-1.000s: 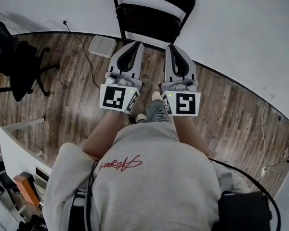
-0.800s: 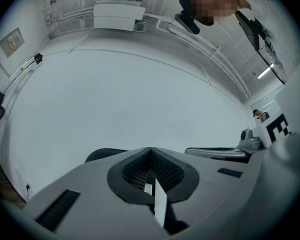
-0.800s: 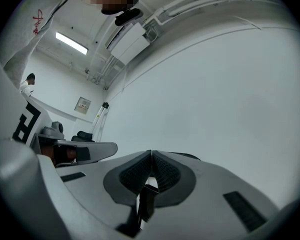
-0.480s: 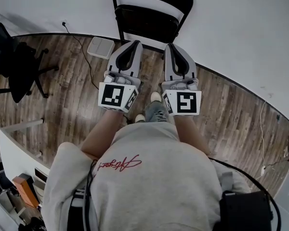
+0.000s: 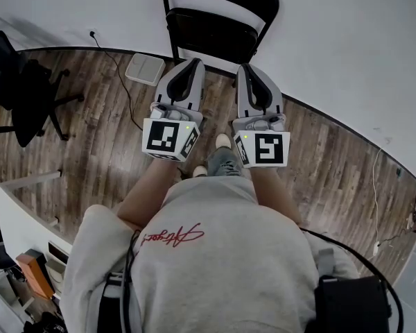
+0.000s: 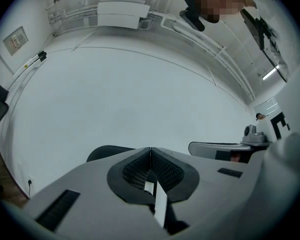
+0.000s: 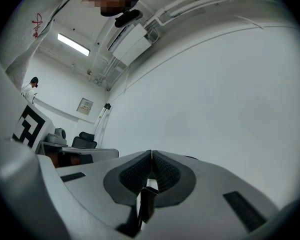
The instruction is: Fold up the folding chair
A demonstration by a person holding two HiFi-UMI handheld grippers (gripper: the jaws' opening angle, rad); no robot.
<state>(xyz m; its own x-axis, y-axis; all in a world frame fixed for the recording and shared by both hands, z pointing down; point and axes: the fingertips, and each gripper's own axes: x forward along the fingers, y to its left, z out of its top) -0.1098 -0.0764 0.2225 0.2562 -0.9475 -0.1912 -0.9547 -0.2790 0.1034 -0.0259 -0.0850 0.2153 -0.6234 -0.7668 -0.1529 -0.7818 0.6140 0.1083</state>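
A black folding chair (image 5: 218,19) stands unfolded against the white wall at the top of the head view, its seat facing me. My left gripper (image 5: 193,63) and right gripper (image 5: 247,67) are held side by side just in front of the seat, apart from it, both pointing at the chair. Both are shut with nothing between the pads. In the left gripper view only the chair's dark backrest top (image 6: 110,152) peeks above the shut left gripper (image 6: 150,149). The right gripper view shows the shut right gripper (image 7: 151,153) against the bare wall.
A black office chair (image 5: 24,89) stands at the left on the wooden floor. A flat white box (image 5: 147,67) with a cable lies by the wall left of the folding chair. White furniture (image 5: 17,220) and clutter sit at the lower left. More cables (image 5: 378,186) run at the right.
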